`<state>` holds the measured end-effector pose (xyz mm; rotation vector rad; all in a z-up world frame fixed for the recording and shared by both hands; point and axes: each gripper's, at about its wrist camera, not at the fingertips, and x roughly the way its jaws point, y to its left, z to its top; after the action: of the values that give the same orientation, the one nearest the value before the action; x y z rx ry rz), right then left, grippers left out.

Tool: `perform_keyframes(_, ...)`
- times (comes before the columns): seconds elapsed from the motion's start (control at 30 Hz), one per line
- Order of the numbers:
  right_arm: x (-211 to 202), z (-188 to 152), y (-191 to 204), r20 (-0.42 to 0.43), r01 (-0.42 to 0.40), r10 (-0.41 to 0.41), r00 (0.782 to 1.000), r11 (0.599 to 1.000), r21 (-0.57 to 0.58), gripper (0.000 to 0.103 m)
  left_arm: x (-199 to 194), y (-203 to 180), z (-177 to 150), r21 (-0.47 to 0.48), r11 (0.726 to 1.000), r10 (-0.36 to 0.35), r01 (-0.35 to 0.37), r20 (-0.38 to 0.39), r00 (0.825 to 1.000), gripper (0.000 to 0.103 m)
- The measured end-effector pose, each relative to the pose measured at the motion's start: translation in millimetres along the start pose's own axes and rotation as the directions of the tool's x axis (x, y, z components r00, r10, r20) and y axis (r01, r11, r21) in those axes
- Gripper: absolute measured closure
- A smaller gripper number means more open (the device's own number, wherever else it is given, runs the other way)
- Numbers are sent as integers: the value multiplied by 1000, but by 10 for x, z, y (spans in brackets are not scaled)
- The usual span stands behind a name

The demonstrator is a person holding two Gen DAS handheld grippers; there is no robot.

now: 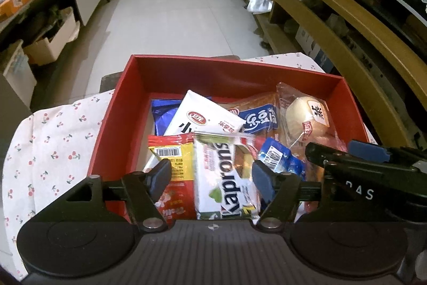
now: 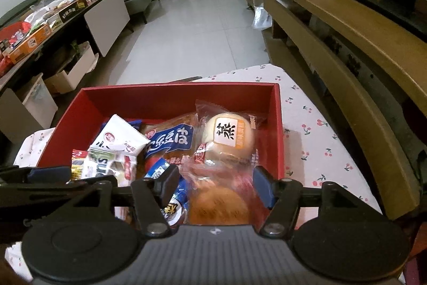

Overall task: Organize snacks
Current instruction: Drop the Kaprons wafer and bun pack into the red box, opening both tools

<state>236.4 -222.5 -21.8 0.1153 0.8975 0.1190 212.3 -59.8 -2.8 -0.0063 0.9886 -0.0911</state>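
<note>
A red box (image 1: pixel 117 124) (image 2: pixel 277 130) stands on a cherry-print cloth and holds several snack packets. My left gripper (image 1: pixel 210 178) hangs over its near left part, jaws open. A white packet with green lettering (image 1: pixel 221 172) lies between them on a red and yellow packet (image 1: pixel 173 159), and the pads do not press on it. My right gripper (image 2: pixel 216 186) is open over the near right part, with a clear bag holding a brown bun (image 2: pixel 218 205) between its jaws, blurred. Farther in lie a pale round bun (image 2: pixel 226 138), a blue-labelled bread pack (image 2: pixel 173 140) and a white sachet (image 2: pixel 117 138).
A wooden TV stand (image 2: pixel 347 26) with shelves runs along the right, close to the cloth (image 2: pixel 315 140). On the left stands a low dark table (image 2: pixel 53 26) crowded with boxes and packets, with storage bins under it. A tiled floor (image 1: pixel 181 7) lies beyond the box.
</note>
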Motion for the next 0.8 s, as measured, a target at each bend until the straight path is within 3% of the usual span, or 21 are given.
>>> perform_keyframes(0.5,-494,-199,120,52,-26,29,998,998,-51,15,-430,133,-286,-6,999,-39,39,20,999,20)
perform_keyframes(0.8,-784,-539,138,32,-50,52,998,997,-51,14,-485,212,-677,-23,997,-78,77,-57,995,18)
